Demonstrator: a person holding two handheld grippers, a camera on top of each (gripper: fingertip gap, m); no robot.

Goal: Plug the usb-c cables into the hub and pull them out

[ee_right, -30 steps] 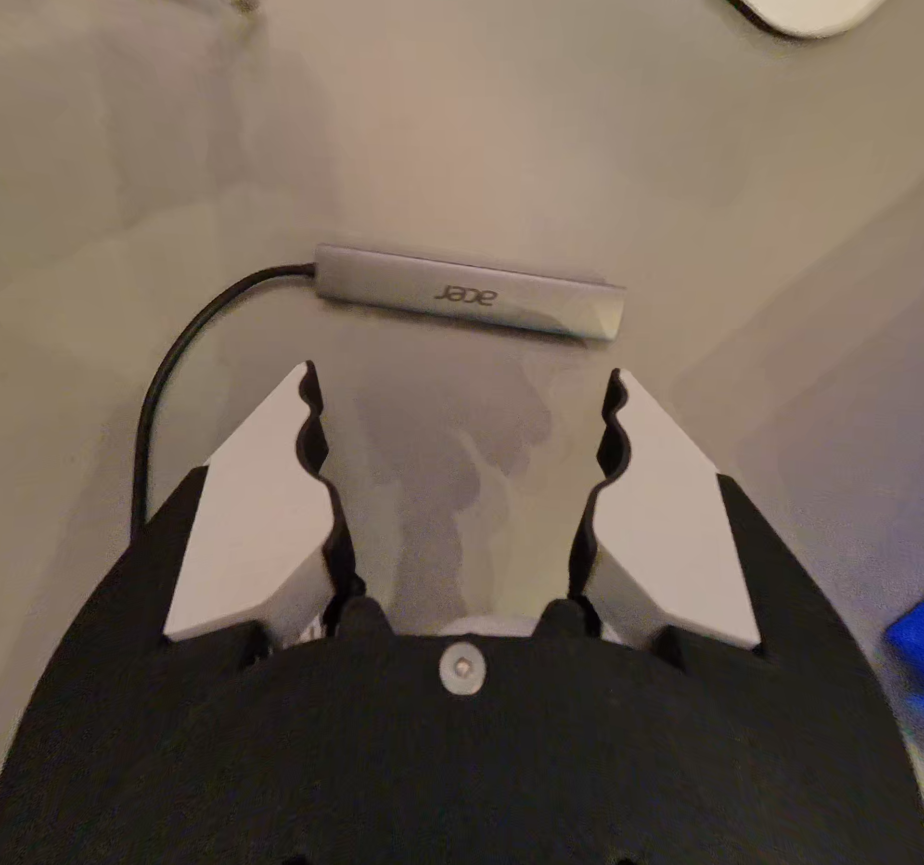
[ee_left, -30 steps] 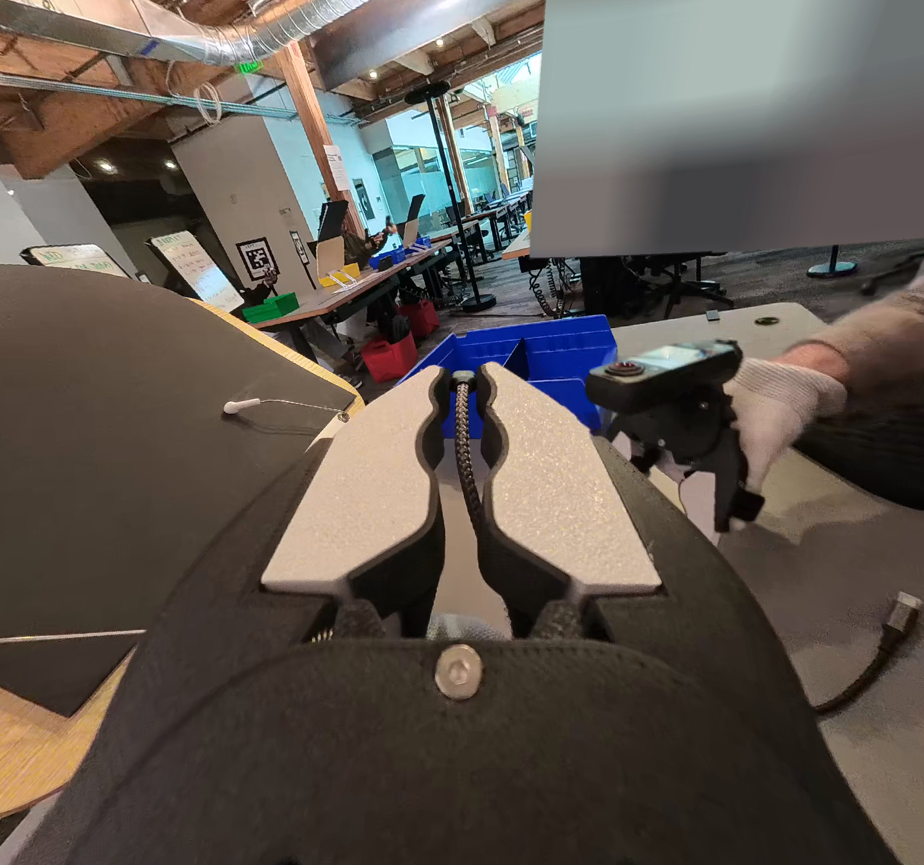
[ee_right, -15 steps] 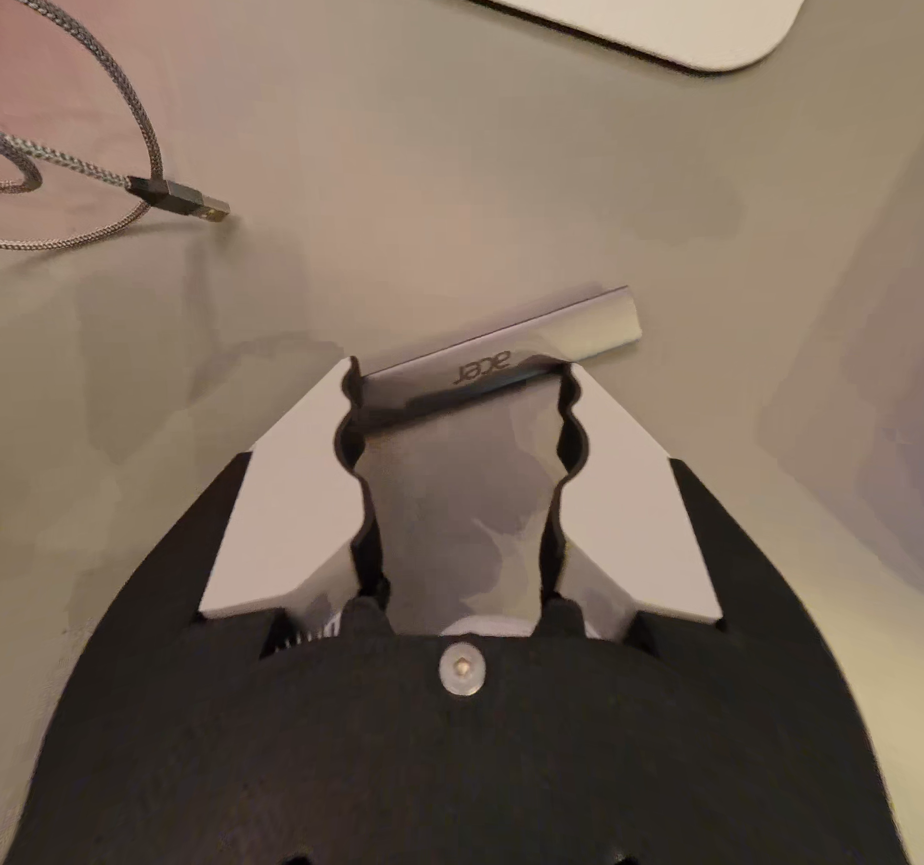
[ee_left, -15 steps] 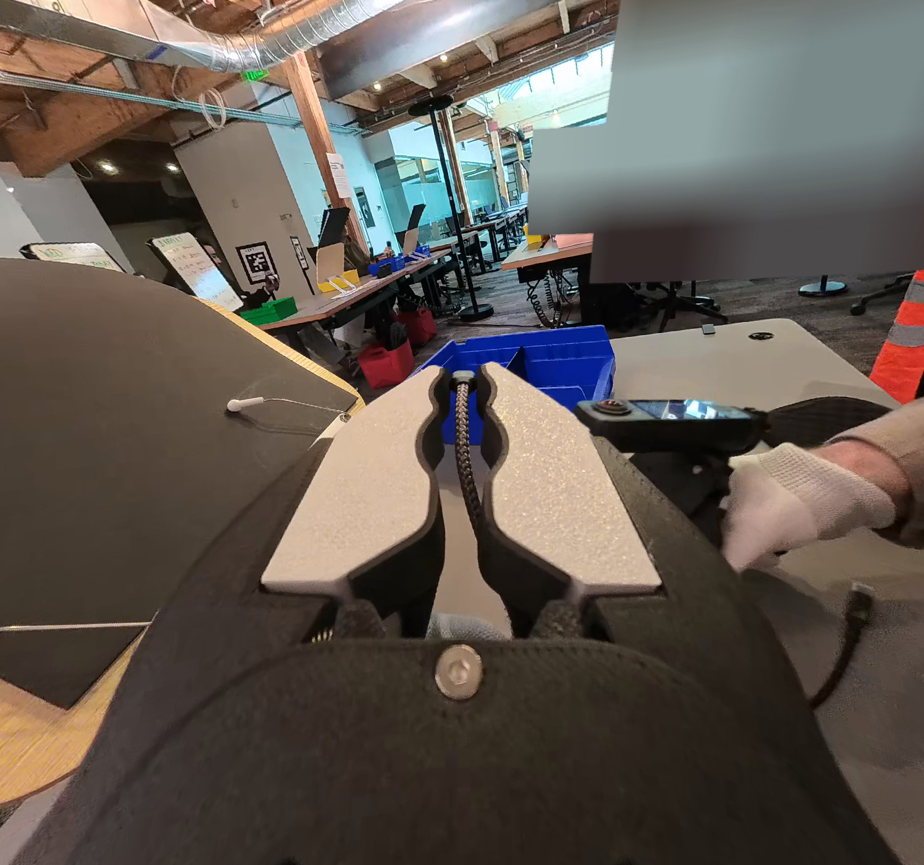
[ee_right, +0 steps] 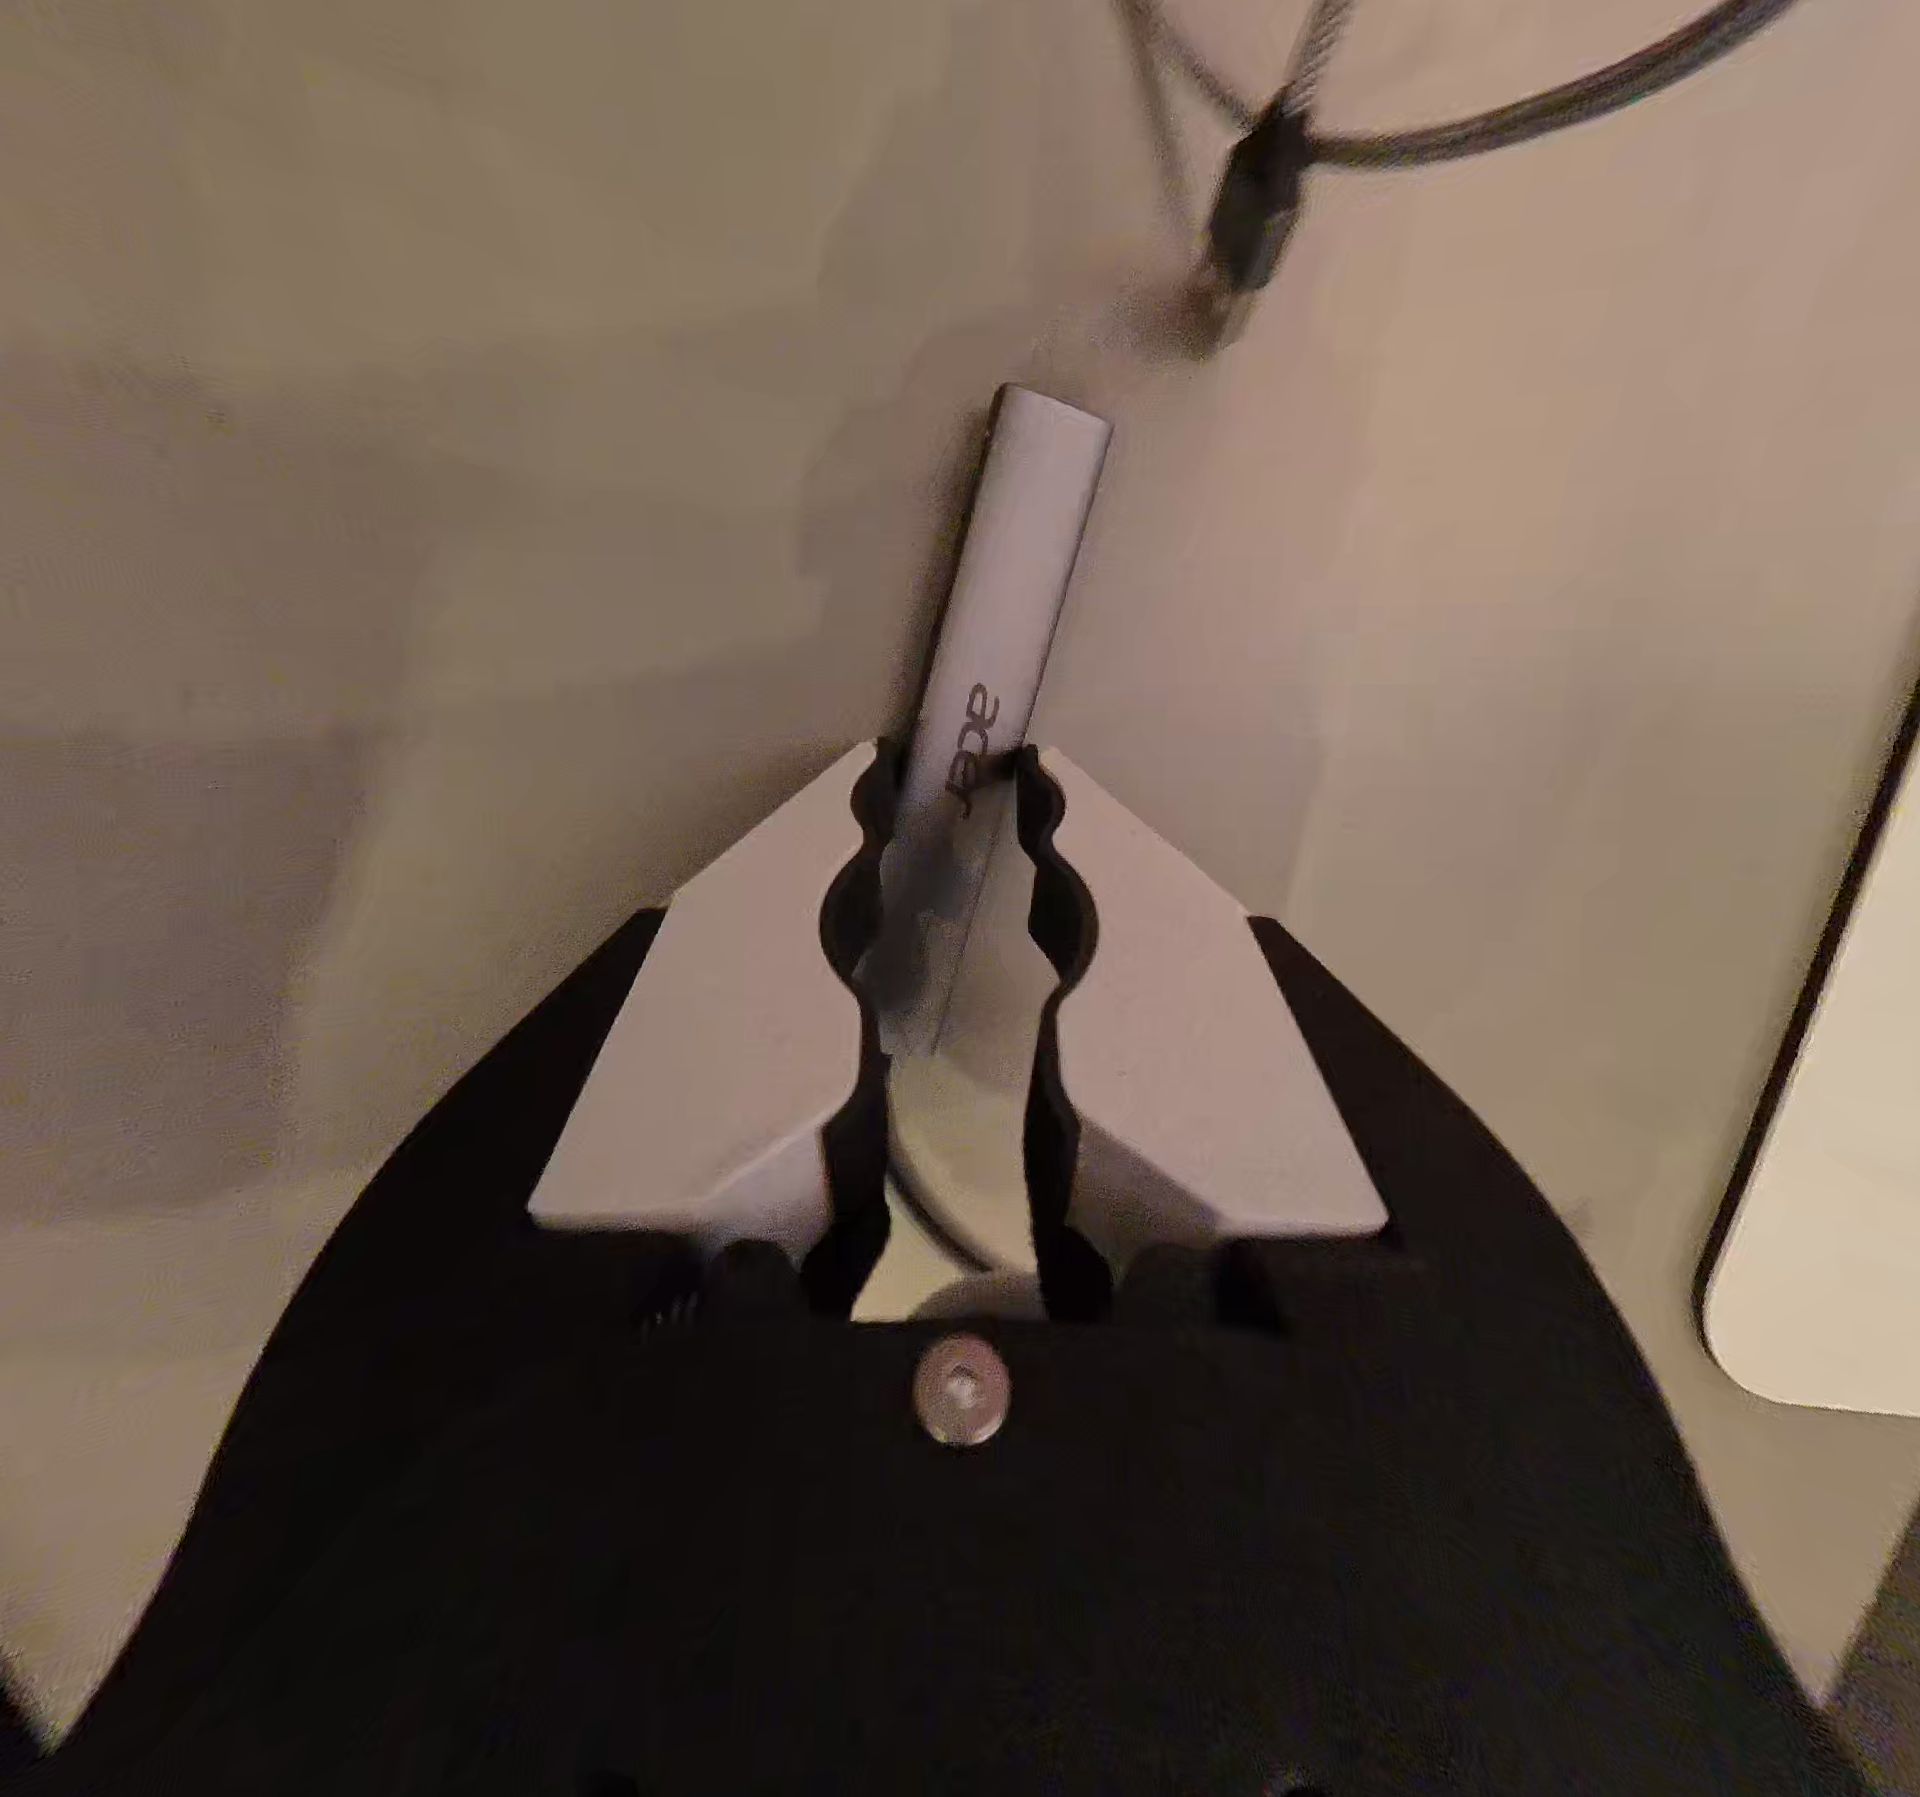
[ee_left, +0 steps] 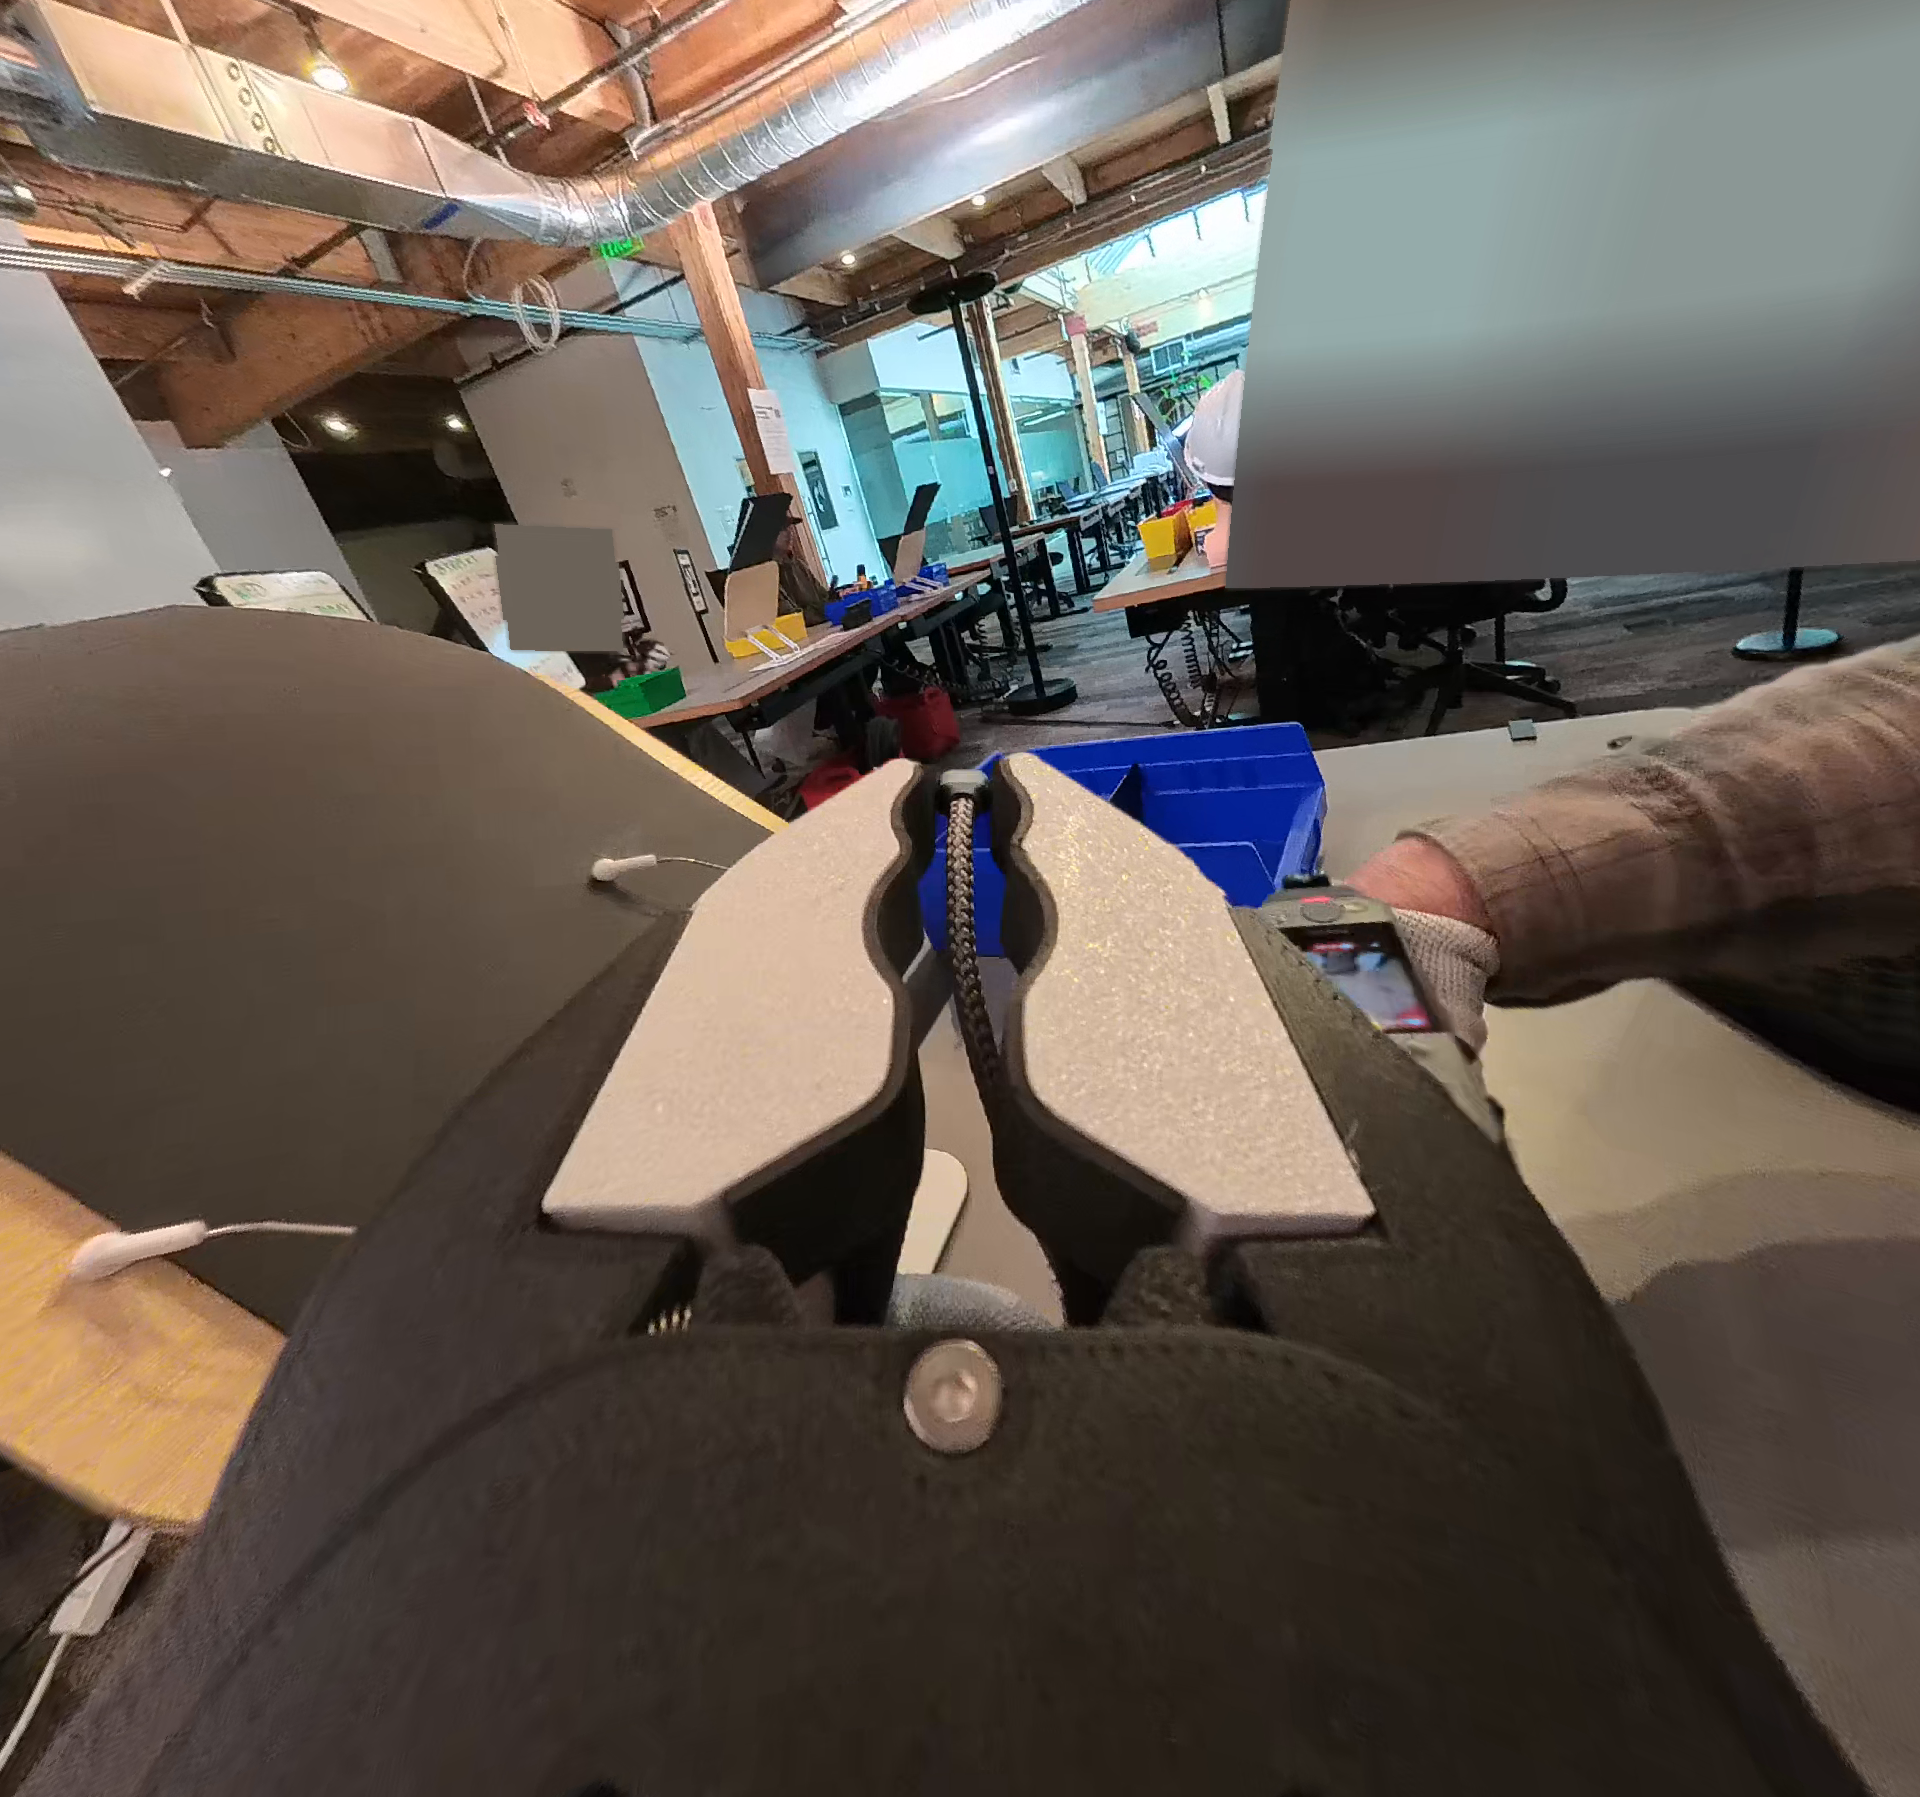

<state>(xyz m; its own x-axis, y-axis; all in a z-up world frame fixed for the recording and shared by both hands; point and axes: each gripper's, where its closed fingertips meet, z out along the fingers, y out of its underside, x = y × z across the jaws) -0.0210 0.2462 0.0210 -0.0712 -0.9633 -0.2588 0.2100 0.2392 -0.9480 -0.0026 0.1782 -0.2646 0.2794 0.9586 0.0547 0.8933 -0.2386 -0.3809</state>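
left fingers (ee_left: 958,797) clamp braided cable (ee_left: 966,926) | right fingers (ee_right: 954,760) pinch hub (ee_right: 1023,563), hub pointing forward

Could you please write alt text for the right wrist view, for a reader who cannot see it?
The right tongs are shut on a slim silver hub that points away from the camera above a pale table. Beyond it a blurred braided cable ends in a dark plug, and a white pad lies at the right edge.
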